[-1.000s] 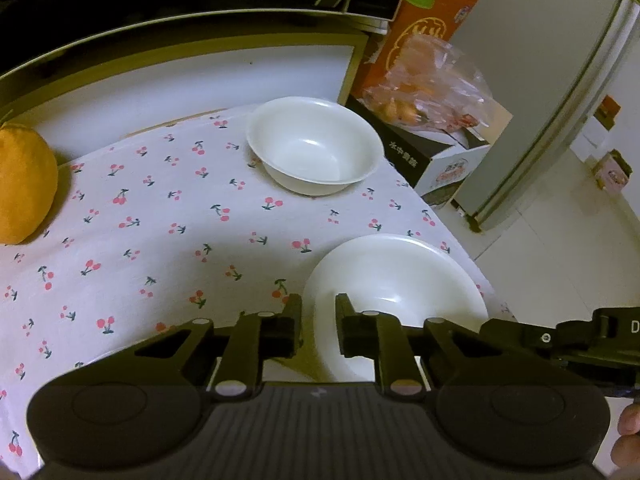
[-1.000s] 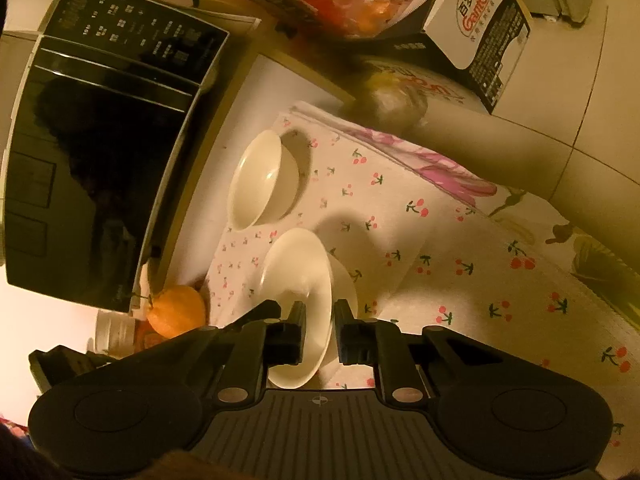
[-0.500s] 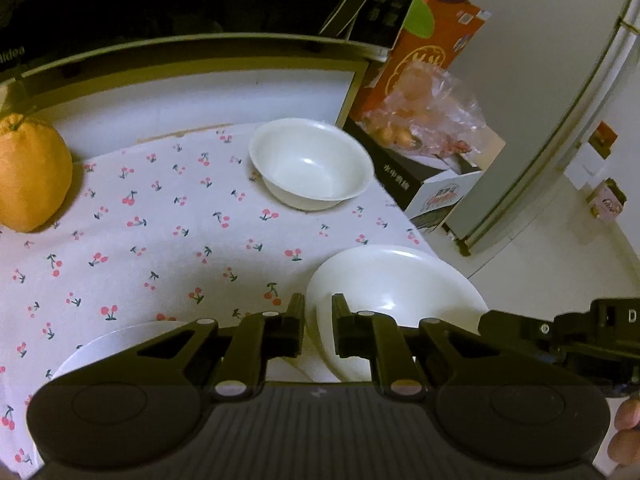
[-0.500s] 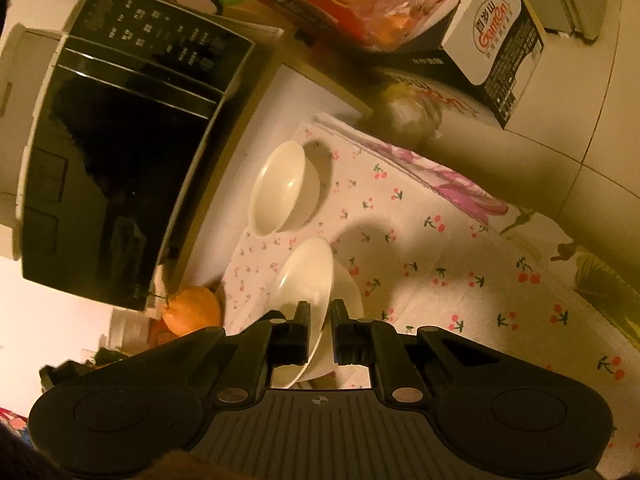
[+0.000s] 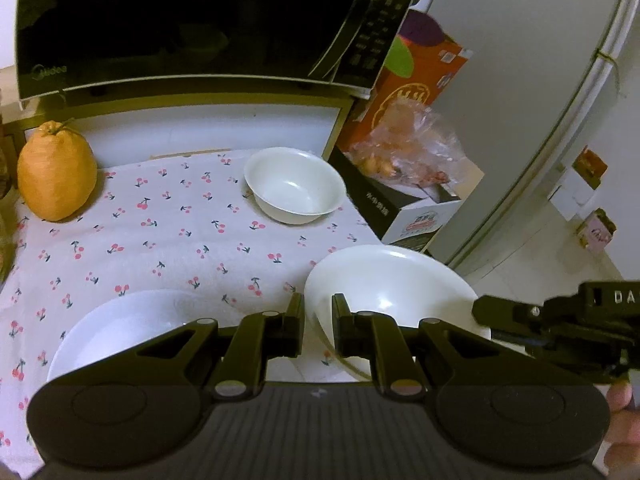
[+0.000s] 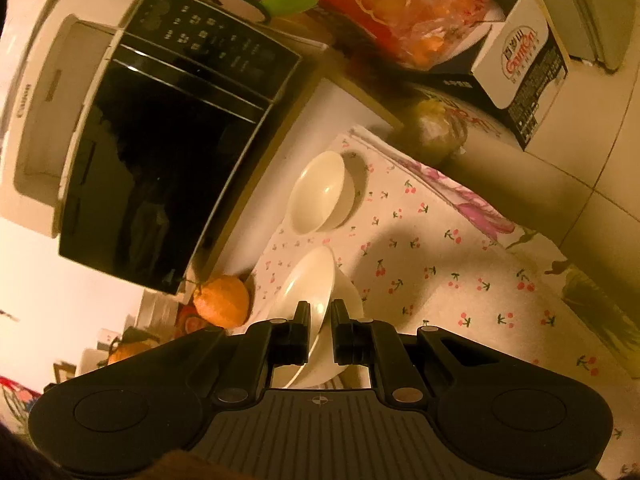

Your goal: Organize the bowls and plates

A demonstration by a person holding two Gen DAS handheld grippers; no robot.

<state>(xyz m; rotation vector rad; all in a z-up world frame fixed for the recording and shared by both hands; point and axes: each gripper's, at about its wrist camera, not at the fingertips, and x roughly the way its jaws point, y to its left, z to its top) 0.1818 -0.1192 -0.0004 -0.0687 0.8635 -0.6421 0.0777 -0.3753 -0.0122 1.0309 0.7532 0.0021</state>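
A white bowl (image 5: 392,288) hangs above the cherry-print tablecloth (image 5: 168,232), held from two sides. My left gripper (image 5: 318,320) is shut on its near-left rim. My right gripper (image 5: 486,312) reaches in from the right onto the opposite rim. In the right wrist view the right gripper (image 6: 320,320) is shut on the thin rim of this bowl (image 6: 308,284), which looks tilted there. A second white bowl (image 5: 296,188) (image 6: 320,196) rests on the cloth near the back. A white plate (image 5: 120,328) lies on the cloth at the near left.
A black microwave (image 5: 192,20) stands on a raised shelf behind the cloth. A large orange citrus fruit (image 5: 56,172) sits at the back left. Past the table's right edge are a box with bagged fruit (image 5: 404,168) and a fridge door (image 5: 520,100).
Both grippers have risen and drawn back with the bowl held between them. The white plate has come into sight at the near left.
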